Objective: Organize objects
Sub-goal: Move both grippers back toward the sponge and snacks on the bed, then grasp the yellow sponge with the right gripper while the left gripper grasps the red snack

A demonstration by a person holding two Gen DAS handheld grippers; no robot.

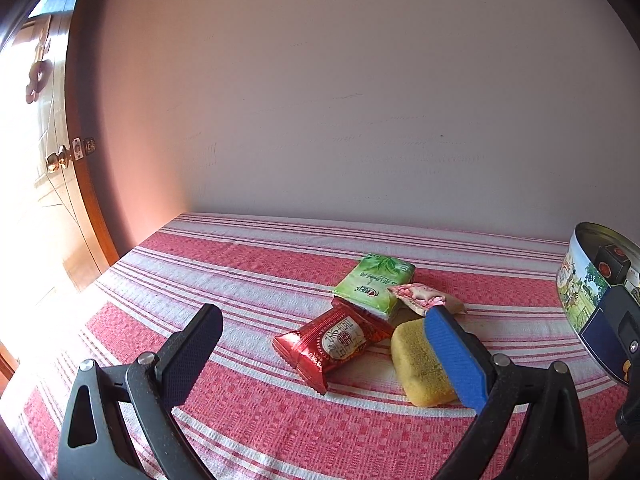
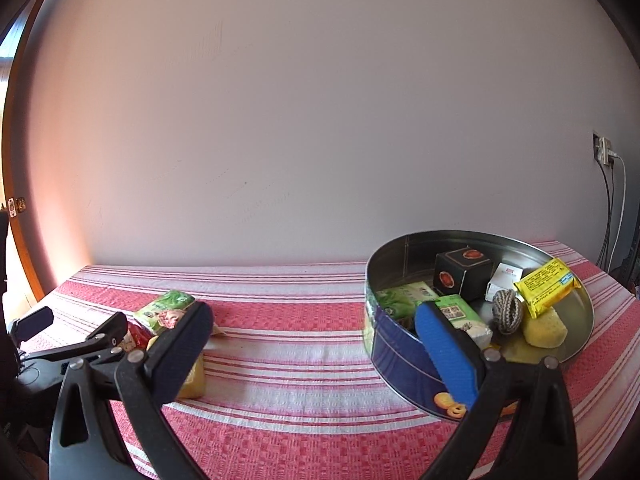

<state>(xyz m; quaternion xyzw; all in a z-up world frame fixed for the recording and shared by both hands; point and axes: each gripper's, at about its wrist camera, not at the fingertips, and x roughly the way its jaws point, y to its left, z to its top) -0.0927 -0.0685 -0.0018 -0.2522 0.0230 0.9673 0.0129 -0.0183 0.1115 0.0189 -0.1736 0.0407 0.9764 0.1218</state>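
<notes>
In the left wrist view a pile lies on the red-and-white striped cloth (image 1: 248, 280): a red snack packet (image 1: 336, 340), a green tissue pack (image 1: 374, 284), a small pink packet (image 1: 420, 296) and a yellow sponge (image 1: 416, 364). My left gripper (image 1: 324, 314) hovers open just in front of the pile, and its blue pad (image 1: 456, 360) overlaps the sponge. In the right wrist view my right gripper (image 2: 314, 312) is open and holds nothing. It sits between the pile's green pack (image 2: 168, 304) and a round blue tin (image 2: 400, 360). The left gripper (image 2: 76, 328) shows at the far left.
The tin holds a black box (image 2: 464, 276), a white box (image 2: 504, 276), a yellow packet (image 2: 548, 288), a rope knot (image 2: 506, 312), a sponge (image 2: 544, 330) and green packs (image 2: 460, 312). A plain wall stands behind the table. A door (image 1: 60, 160) is on the left, a wall socket (image 2: 604, 152) with cables on the right.
</notes>
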